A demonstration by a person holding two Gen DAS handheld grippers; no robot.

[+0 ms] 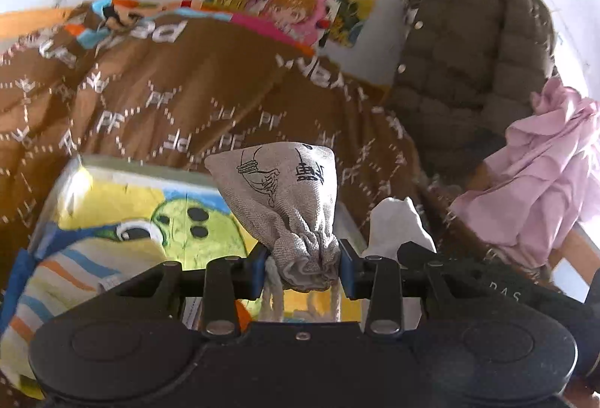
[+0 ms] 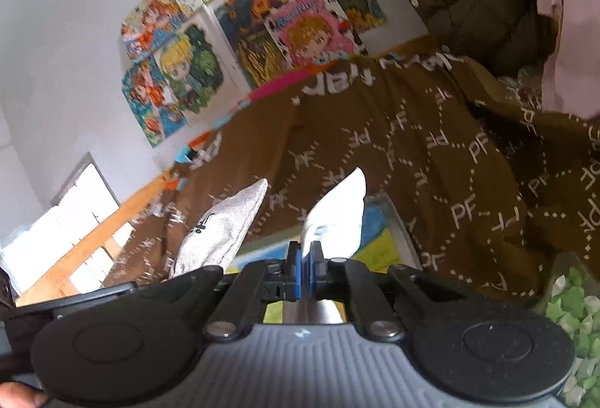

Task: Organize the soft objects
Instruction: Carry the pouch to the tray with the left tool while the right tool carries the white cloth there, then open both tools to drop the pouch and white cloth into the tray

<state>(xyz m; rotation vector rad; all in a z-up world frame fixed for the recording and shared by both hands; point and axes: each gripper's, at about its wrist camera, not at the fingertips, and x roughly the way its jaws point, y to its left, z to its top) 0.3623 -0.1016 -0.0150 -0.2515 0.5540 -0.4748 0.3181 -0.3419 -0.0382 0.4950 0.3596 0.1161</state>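
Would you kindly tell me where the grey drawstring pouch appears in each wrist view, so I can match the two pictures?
Left wrist view: the grey drawstring pouch sits centre frame, its gathered neck clamped in the left tool.
Right wrist view: the pouch is at lower left, beside the white cloth pinched in the right tool.
Shared landmark: the pink cartoon poster on the wall.

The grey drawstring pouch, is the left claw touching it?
Touching. The left wrist view shows the left claw with both blue pads pressed against the gathered neck of the grey drawstring pouch.
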